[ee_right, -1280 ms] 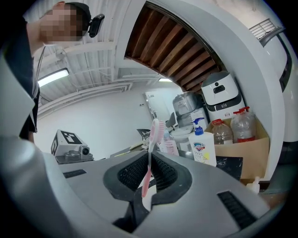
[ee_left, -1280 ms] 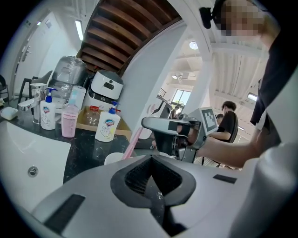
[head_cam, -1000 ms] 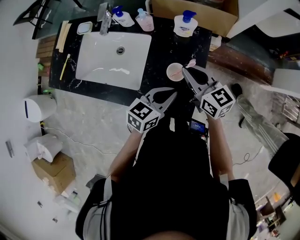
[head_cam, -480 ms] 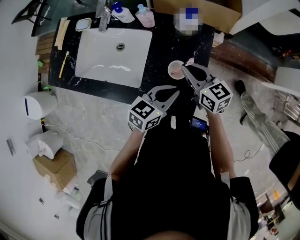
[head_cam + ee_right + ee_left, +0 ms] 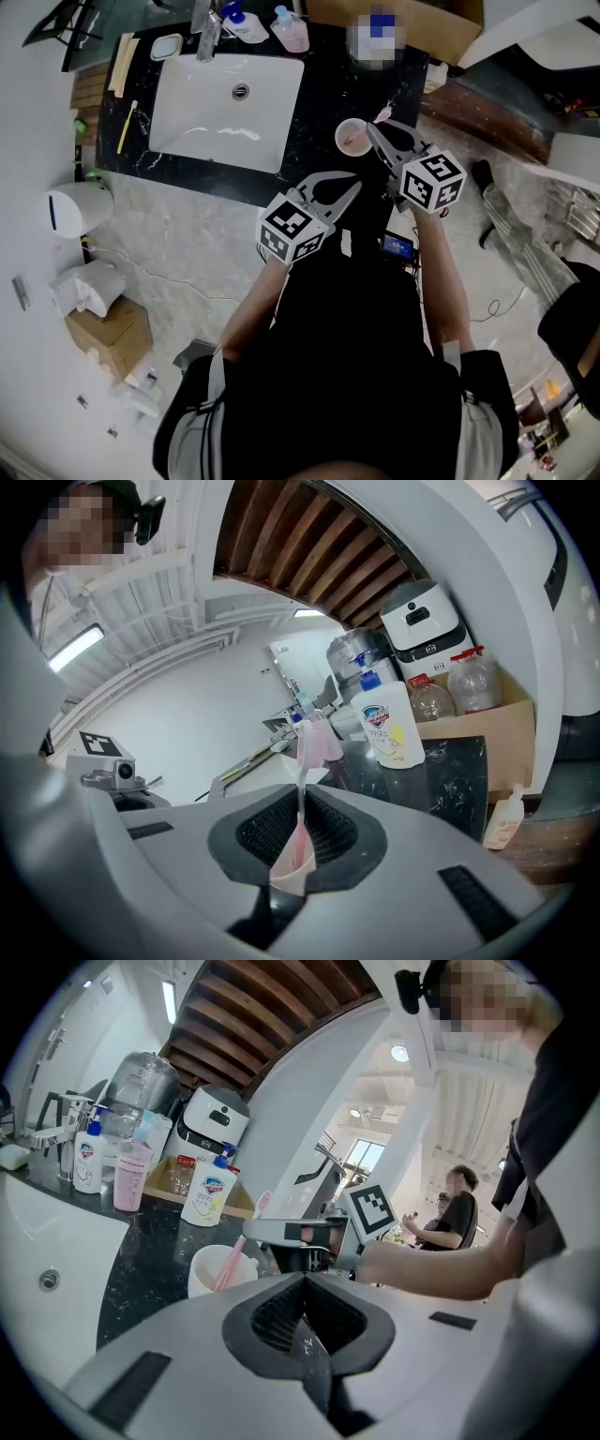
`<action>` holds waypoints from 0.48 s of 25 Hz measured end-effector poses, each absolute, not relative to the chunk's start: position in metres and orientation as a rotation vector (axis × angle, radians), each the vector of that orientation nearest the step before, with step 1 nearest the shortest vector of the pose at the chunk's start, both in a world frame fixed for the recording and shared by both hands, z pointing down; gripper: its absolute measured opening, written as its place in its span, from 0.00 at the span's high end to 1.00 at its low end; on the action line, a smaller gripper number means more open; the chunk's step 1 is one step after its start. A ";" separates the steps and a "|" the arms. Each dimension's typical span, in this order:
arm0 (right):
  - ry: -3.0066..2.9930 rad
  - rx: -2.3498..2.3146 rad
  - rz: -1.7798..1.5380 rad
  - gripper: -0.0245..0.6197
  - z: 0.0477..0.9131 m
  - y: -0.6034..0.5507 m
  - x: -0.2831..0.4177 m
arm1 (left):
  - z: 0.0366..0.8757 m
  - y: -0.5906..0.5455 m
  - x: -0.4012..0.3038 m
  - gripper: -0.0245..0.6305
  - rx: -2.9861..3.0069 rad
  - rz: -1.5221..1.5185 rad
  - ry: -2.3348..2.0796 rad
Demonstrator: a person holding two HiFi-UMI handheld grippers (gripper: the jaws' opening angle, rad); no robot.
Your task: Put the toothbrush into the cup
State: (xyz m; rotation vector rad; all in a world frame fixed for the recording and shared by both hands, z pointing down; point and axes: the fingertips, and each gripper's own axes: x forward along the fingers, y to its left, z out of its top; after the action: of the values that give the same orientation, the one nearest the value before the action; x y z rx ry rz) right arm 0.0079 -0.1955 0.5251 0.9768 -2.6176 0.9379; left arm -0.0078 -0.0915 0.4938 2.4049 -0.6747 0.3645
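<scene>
A pale cup [image 5: 351, 139] [image 5: 217, 1270] stands on the black counter [image 5: 323, 89] to the right of the sink. My right gripper [image 5: 372, 132] [image 5: 301, 806] is shut on a pink toothbrush [image 5: 384, 114] [image 5: 304, 789] and holds it just right of the cup. The brush head points up and the handle slants down into the cup [image 5: 231, 1260]. My left gripper [image 5: 353, 186] [image 5: 303, 1281] hangs shut and empty at the counter's front edge, below the cup.
A white sink [image 5: 225, 103] with a faucet [image 5: 204, 39] fills the counter's left half. Soap bottles [image 5: 289, 33] [image 5: 393, 726] line the back edge. A yellow toothbrush [image 5: 128, 131] lies left of the sink. A white bin [image 5: 70, 211] stands on the floor.
My right gripper has shifted slightly further up the view with the toothbrush, whose head now sits higher beside the cup. The left gripper has barely moved.
</scene>
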 end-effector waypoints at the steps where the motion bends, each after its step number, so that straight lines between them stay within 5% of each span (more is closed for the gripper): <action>1: -2.612 0.985 0.953 0.91 0.527 -0.197 0.009 | 0.493 -0.091 -0.008 0.95 2.405 0.363 -0.674; 12: -2.562 1.102 1.100 0.91 0.536 -0.206 0.019 | 0.491 -0.087 -0.009 0.95 2.404 0.360 -0.680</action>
State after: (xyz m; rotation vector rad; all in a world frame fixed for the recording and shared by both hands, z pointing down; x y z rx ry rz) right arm 0.0187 -0.2058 0.5359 1.1024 -2.5621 1.1003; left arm -0.0093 -0.0868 0.4910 2.4038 -0.6803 0.3604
